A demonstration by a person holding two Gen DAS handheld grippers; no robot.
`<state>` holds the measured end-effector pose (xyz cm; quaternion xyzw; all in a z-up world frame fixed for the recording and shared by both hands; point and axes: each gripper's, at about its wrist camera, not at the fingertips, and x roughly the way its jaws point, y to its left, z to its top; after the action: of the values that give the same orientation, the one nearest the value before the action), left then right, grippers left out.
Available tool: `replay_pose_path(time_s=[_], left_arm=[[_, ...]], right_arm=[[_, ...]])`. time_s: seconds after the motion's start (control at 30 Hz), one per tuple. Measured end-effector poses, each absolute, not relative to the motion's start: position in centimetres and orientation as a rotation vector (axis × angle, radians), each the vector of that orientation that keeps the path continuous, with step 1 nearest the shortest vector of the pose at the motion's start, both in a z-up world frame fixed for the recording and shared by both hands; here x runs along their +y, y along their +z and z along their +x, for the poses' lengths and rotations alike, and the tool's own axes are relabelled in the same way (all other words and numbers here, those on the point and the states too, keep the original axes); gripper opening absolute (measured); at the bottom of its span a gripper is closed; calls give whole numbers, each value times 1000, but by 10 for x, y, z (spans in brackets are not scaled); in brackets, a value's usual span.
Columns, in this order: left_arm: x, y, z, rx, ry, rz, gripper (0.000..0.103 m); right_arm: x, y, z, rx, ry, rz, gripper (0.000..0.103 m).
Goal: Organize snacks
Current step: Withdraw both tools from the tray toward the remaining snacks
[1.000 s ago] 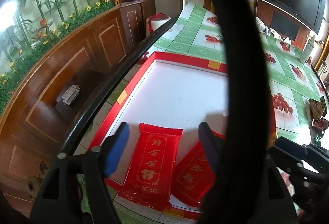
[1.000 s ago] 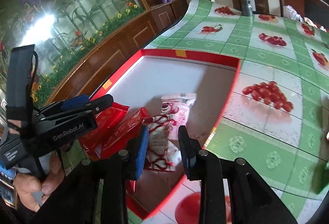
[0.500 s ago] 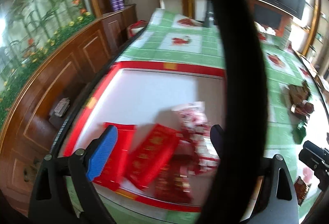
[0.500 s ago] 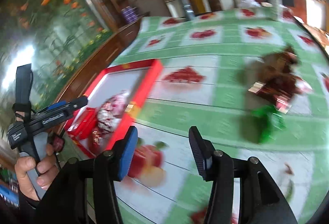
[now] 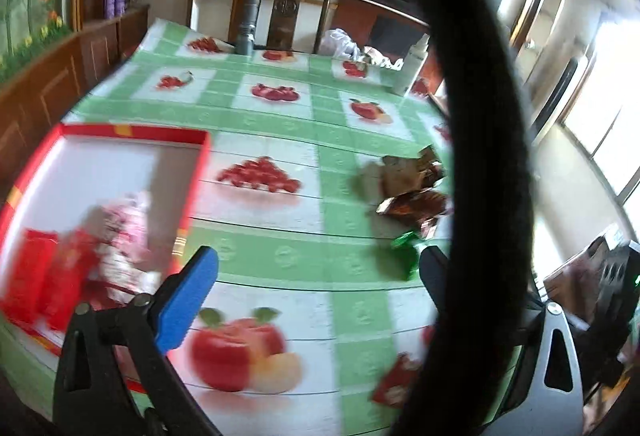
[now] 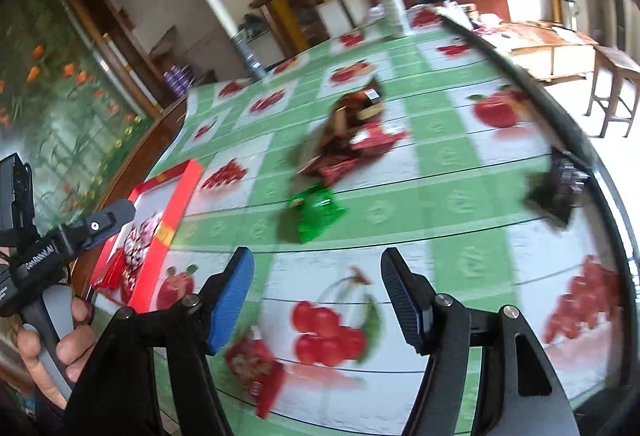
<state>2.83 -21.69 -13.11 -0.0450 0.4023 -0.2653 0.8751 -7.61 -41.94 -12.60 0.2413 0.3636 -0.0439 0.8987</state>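
A red-rimmed white tray sits at the table's left and holds two red packets and pink-white packets; it also shows in the right wrist view. Loose snacks lie on the green fruit-print cloth: a green packet, a brown and red pile, a dark packet and a small red packet. My left gripper is open and empty over the cloth, right of the tray. My right gripper is open and empty, just short of the green packet.
A grey flask and a white bottle stand at the table's far edge, with a wooden chair behind. A thick black cable hangs across the left wrist view. A wooden stool stands beyond the table's right edge.
Both grippers have swung right, away from the tray and toward the loose snacks. The right gripper has opened wider, leaving the pink-white packet in the tray.
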Motion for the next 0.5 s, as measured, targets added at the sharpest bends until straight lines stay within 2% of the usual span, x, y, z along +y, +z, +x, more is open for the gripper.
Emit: replay_pose_path(time_s=[0.07, 0.33, 0.5], left_arm=[[-227, -134, 30, 834, -603, -121, 102], [-253, -161, 42, 998, -560, -46, 102], [-264, -171, 41, 1021, -566, -33, 102]], right_arm=[[-430, -125, -82, 740, -116, 509, 73], [-448, -132, -94, 721, -185, 520, 73], [-467, -137, -100, 711, -300, 548, 73]])
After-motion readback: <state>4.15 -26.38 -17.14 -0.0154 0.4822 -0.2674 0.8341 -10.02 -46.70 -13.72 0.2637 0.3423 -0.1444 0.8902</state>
